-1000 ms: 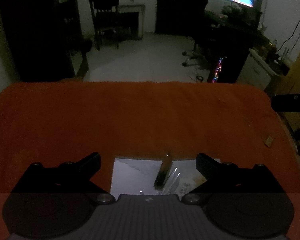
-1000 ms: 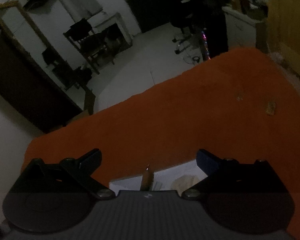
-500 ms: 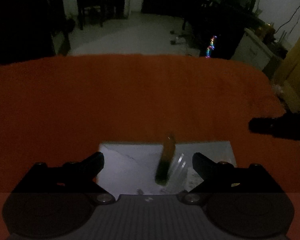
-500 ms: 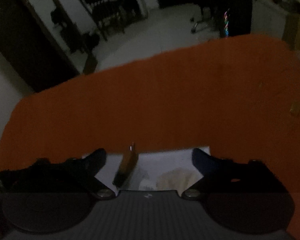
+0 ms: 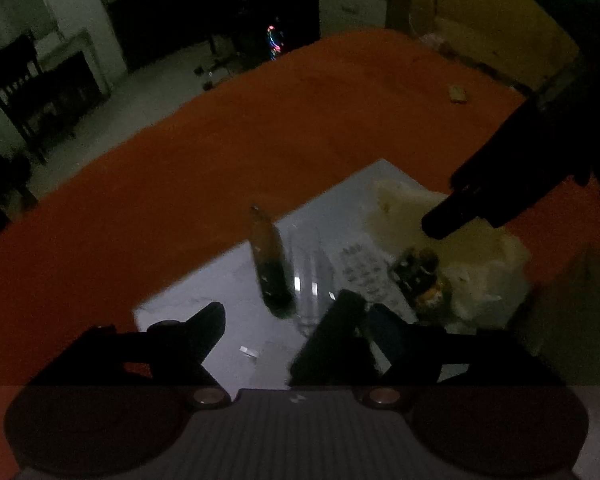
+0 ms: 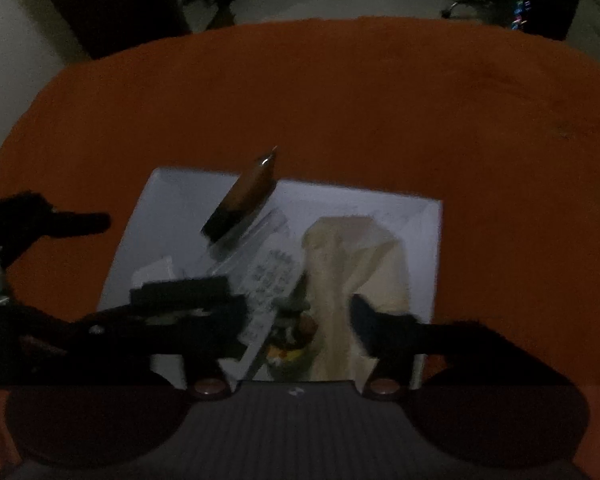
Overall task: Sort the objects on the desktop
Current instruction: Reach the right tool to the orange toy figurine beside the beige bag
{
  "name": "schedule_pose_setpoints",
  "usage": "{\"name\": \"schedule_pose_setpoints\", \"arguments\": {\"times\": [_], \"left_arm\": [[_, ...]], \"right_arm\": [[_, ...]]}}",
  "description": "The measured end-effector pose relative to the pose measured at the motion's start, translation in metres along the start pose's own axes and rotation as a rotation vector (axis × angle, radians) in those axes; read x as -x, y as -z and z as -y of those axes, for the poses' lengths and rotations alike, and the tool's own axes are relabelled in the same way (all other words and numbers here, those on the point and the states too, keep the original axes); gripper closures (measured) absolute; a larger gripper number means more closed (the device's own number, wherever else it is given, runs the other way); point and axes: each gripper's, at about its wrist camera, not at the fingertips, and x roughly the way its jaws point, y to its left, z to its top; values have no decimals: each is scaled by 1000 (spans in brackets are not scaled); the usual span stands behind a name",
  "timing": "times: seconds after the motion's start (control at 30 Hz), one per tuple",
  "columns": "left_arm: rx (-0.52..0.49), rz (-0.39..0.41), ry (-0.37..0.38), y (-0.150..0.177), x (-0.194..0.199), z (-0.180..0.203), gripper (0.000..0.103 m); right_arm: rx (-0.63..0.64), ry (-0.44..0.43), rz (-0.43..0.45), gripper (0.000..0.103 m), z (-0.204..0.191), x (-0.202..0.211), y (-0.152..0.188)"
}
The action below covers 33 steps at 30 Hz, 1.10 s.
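Both grippers now dropped low over white tray (image 6: 428,240) on orange cloth (image 6: 340,100) — approach step. Left gripper (image 5: 280,320) and right gripper (image 6: 296,312): jaws spread, empty. Brown tube (image 5: 270,260), crumpled tissue (image 6: 360,260) lie inside tray — next move needs one pick, jaws straddling it.

White box (image 6: 428,240), shallow, open-topped, rectangular, sits on orange cloth. All items lie within box walls.
Brown tube-shaped object (image 5: 270,260), (image 6: 244,196), dark at base, tilted, tip poking over box's far wall; possibly a pen or vial, light too poor to tell.
Clear plastic piece (image 5: 312,280) just beside tube's base.
Printed paper slip (image 6: 270,276) flat at box centre.
Crumpled cream cloth or bag (image 6: 360,256), (image 5: 472,256) fills box's right side.
Small dark multicoloured item (image 5: 418,272), (image 6: 290,340) beside cream bundle, near wall.
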Motion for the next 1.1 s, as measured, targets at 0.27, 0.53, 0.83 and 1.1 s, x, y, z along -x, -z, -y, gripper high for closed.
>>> {"name": "schedule_pose_setpoints", "arguments": {"times": [0.27,0.53,0.83,1.1], "left_arm": [[-81,-24,40,5,-20,8,44],[-126,-59,33,12,-42,14,50],[-67,-83,20,22,-52,5,81],[16,-63,0,24,-39,4,81]], "right_arm": [[-57,-8,-85,63,-27,-28,10],[-117,42,-107,59,-26,-54,10],[-182,125,-81,48,-23,-52,7],[-221,-59,-14,39,-26,-4,5]]}}
